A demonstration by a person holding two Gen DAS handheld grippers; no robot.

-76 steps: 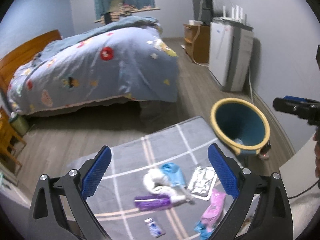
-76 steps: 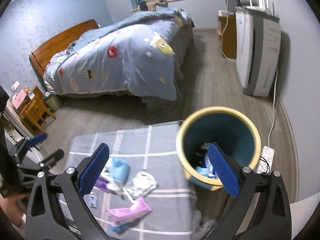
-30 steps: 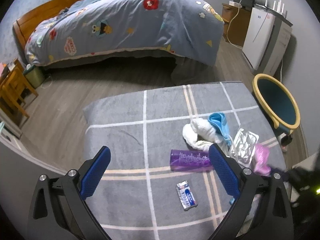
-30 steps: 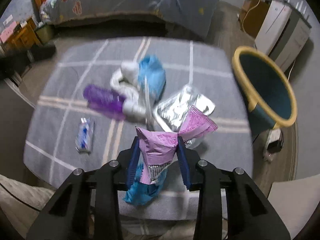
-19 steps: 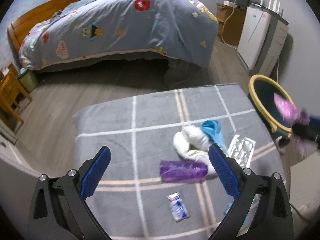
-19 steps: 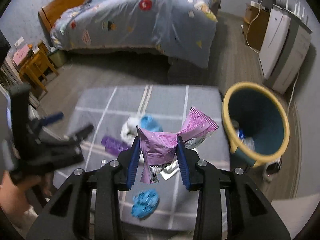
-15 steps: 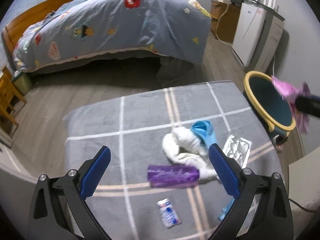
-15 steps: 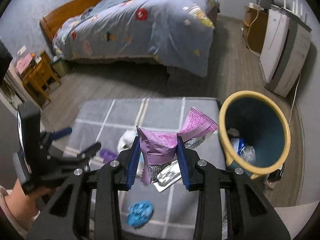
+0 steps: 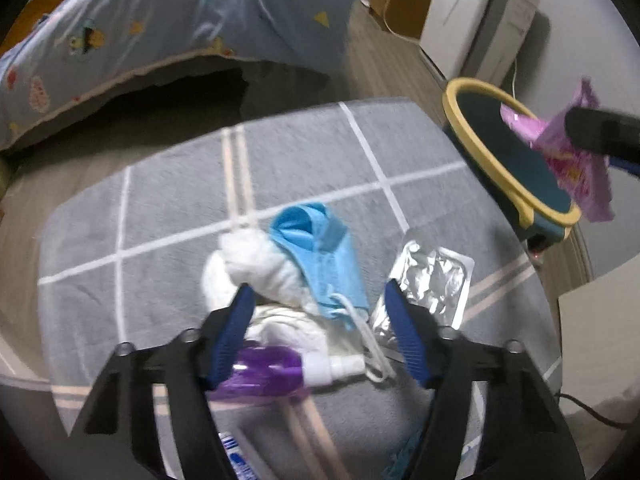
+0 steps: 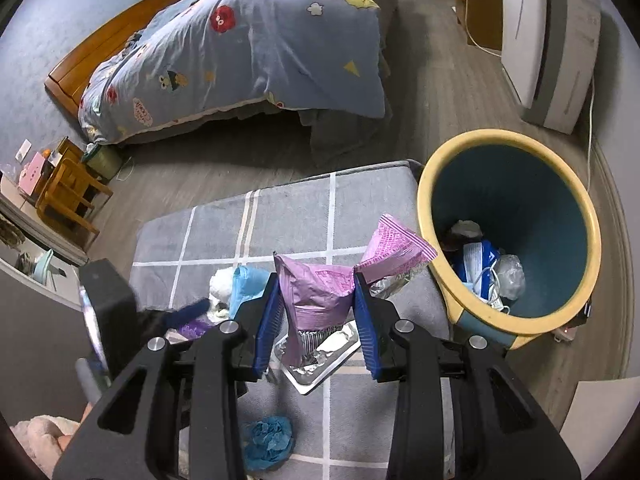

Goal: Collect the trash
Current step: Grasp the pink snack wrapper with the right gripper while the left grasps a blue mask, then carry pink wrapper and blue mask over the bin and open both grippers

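Below the left gripper point(image 9: 320, 320), whose jaws have just been closing around a white tissue wad point(image 9: 260, 268) on the grey checked mat point(image 9: 168, 200), lies a purple bottle point(image 9: 260, 376); the right gripper point(image 10: 316, 312) clamps a pink wrapper point(image 10: 316, 288) just left of the yellow-rimmed bin point(image 10: 516, 144), bed point(image 10: 240, 48) beyond

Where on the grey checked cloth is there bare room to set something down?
The grey checked cloth is bare along its far edge toward the bed and on the left. It is crowded around the blue mask, white tissue, foil pack and purple bottle.
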